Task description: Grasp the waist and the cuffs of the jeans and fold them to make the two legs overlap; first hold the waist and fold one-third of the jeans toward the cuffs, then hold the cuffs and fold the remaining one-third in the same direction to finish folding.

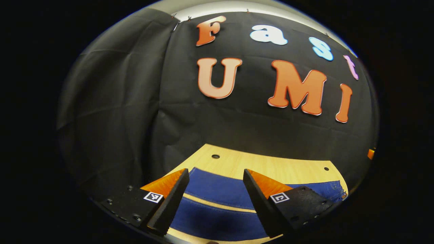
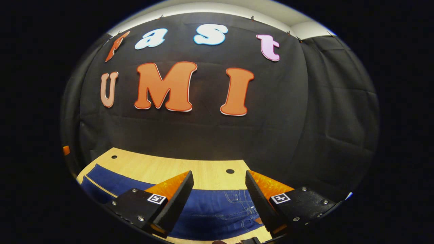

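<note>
Your left hand-held gripper (image 1: 215, 193) and right hand-held gripper (image 2: 219, 195) hover spread above the jeans (image 2: 217, 210) — laid lengthwise across the desk (image 2: 162, 169), legs apart.

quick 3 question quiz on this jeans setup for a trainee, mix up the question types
1. True or false: the left gripper is clamped on the jeans.
2. In the right gripper view, which part of the jeans lies between the open fingers? A) the cuffs B) the stitched pocket and waist end C) a belt
3. Fill in: the jeans lie spread on a light ______ table.

Key
1. False: its jaws stand apart above the cloth, holding nothing.
2. B: pocket stitching shows below the right gripper.
3. Wooden.
</note>
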`<move>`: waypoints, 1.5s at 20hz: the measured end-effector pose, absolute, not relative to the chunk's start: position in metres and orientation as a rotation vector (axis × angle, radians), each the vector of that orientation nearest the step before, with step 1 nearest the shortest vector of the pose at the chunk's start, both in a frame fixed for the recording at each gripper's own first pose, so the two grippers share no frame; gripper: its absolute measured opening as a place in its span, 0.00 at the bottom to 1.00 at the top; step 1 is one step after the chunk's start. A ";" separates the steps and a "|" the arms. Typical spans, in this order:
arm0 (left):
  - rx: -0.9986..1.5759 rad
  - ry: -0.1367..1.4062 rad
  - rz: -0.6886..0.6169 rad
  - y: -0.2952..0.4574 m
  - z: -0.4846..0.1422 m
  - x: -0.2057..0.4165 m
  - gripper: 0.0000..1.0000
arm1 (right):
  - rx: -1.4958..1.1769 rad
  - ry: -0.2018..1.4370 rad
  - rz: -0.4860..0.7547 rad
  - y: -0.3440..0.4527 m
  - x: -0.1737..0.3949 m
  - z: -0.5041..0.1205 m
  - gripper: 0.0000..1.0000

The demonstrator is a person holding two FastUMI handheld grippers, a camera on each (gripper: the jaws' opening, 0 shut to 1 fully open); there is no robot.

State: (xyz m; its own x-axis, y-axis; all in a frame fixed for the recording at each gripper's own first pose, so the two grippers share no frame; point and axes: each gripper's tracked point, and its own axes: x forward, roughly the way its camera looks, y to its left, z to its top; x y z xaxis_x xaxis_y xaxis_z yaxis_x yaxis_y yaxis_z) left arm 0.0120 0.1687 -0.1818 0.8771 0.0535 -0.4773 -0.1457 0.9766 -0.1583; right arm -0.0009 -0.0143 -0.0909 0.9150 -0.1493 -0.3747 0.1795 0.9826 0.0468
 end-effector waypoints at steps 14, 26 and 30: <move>-0.741 1.027 0.348 0.237 -0.358 -0.064 0.98 | 0.414 0.828 -0.173 -0.006 -0.034 -0.221 0.97; -1.061 1.231 0.482 0.276 -0.444 -0.109 0.98 | 0.587 1.000 -0.251 0.000 -0.051 -0.270 0.96; -1.151 1.189 0.470 0.288 -0.454 -0.096 0.95 | 0.620 1.000 -0.275 0.007 -0.053 -0.273 0.97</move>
State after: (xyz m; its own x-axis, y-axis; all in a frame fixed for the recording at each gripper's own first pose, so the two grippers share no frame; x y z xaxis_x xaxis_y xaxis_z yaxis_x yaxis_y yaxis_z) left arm -0.0959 0.2877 -0.4537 0.3651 -0.2609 -0.8937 -0.8016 0.4001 -0.4443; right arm -0.0525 0.0069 -0.2726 0.5246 0.0613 -0.8491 0.4870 0.7965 0.3584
